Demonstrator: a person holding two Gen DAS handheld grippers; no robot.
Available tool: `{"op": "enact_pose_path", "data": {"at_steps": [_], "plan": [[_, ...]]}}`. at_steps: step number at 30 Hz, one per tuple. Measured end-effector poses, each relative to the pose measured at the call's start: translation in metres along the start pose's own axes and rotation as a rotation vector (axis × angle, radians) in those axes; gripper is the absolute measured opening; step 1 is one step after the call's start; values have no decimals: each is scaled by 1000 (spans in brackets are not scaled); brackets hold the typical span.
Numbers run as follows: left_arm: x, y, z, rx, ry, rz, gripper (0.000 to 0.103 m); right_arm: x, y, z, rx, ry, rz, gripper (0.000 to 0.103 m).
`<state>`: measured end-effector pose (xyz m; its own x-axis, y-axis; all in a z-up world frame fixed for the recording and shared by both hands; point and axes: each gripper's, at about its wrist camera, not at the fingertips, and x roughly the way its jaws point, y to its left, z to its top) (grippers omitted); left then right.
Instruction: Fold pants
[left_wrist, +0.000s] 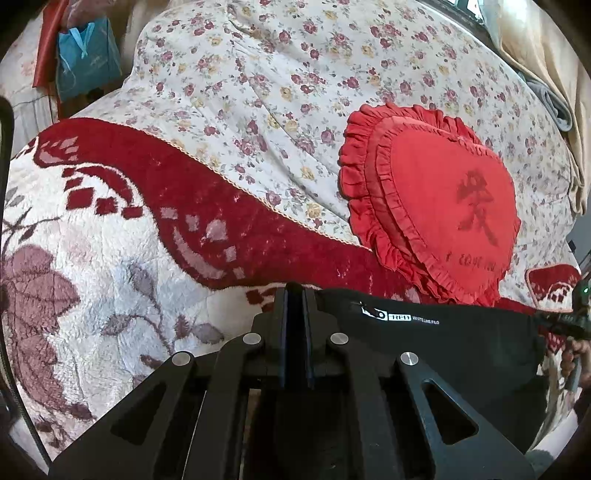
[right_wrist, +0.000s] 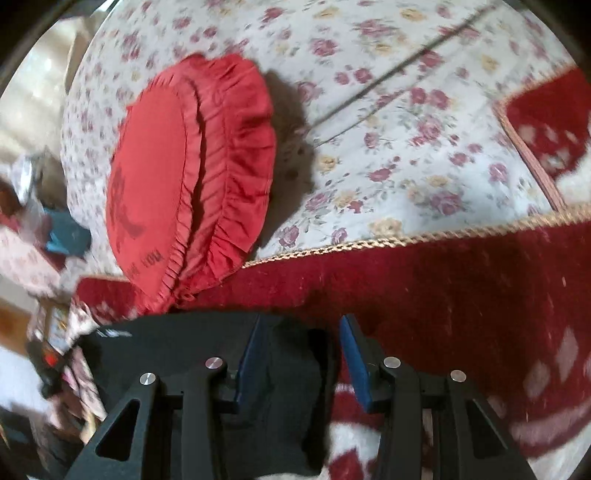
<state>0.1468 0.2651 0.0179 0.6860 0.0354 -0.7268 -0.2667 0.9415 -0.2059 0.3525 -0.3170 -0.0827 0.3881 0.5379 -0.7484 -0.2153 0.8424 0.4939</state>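
Black pants (left_wrist: 443, 343) cut off below (right wrist view blurred at edges).

We see the pants (left_wrist: 443, 343) on the blanket (left_wrist: 110, 258), which overlies the bed sheet (left_wrist: 258, 92). Heart cushion (left_wrist: 443, 206) sits just behind the pants, on both.

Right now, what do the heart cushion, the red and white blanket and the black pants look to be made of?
Heart cushion: smooth woven cloth, maybe cotton or satin, matte, with gathered ruffles and a printed character.
Blanket: thick plush fleece; fuzzy pile, braided edge trim.
Black pants: thin, soft matte fabric, likely synthetic or knit; it drapes limp and bears a small white printed logo.
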Motion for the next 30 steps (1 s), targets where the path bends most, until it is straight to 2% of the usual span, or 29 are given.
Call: {"op": "enact_pose_path", "data": {"at_steps": [1,2,3,8,12,16,21,23,26,28,30], "plan": [[-2,0,1,-4,-3,2,6,4,2,0,-25,19,-11,29],[-4,-1,2,-5,-9,0,6,7,8,-2,-74,42,-19,9],[-8,-3,1,1,-17,-2,6,4,15,-4,-130,42,-29,4],[-36,-13,-6,40,-69,-22,6,-52,33,-18,-283,-118,-44,4],[-72,-23,-33,108,-117,-14,6,-95,49,-55,-450,-201,-66,4],[-107,-16,-76,99,-154,-32,6,-121,61,-105,-582,-235,-91,4],[-129,10,-147,46,-127,-26,6,-143,59,-181,-689,-287,-97,4],[-133,23,-176,-3,-92,-35,6,-143,52,-205,-694,-276,-80,4],[-130,47,-219,-128,0,-42,6,-140,40,-232,-651,-231,-81,5],[-129,61,-241,-221,46,-59,6,-140,34,-243,-617,-207,-77,5],[-130,69,-253,-305,58,-96,6,-138,30,-251,-591,-184,-88,5]]}}
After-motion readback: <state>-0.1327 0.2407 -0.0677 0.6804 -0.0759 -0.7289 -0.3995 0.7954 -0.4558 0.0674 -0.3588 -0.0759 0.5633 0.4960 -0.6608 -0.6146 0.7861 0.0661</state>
